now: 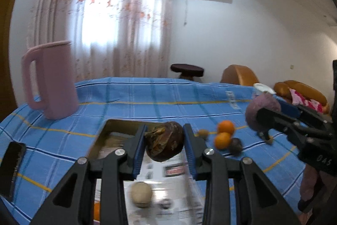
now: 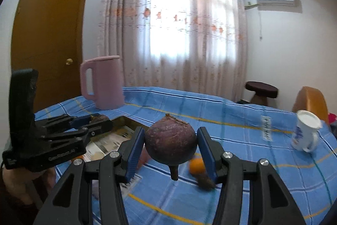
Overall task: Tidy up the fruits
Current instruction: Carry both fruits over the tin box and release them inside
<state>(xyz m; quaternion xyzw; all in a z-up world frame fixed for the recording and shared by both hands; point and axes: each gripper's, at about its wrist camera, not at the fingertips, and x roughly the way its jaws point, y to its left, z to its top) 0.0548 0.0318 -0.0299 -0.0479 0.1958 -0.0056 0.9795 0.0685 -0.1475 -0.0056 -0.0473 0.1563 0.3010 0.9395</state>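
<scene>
My left gripper (image 1: 165, 141) is shut on a dark brown round fruit (image 1: 165, 141) with dry leaves and holds it above a paper-lined metal tray (image 1: 118, 130). My right gripper (image 2: 171, 143) is shut on a round purple fruit (image 2: 171, 143) with a stalk pointing down, held above the blue cloth. The right gripper shows in the left wrist view (image 1: 264, 117), to the right of the tray. The left gripper shows in the right wrist view (image 2: 99, 119), over the tray (image 2: 118, 136). Two oranges (image 1: 223, 134), a small brown fruit (image 1: 203, 132) and a dark plum (image 1: 236, 146) lie on the cloth. A pale round fruit (image 1: 141, 194) lies in the tray.
A pink jug (image 1: 50, 81) stands at the back left of the blue checked tablecloth (image 1: 147, 98). A white cup (image 2: 305, 133) stands at the right. A black phone (image 1: 11, 163) lies at the left edge. A stool (image 1: 187, 70) and orange chairs (image 1: 240, 75) stand beyond the table.
</scene>
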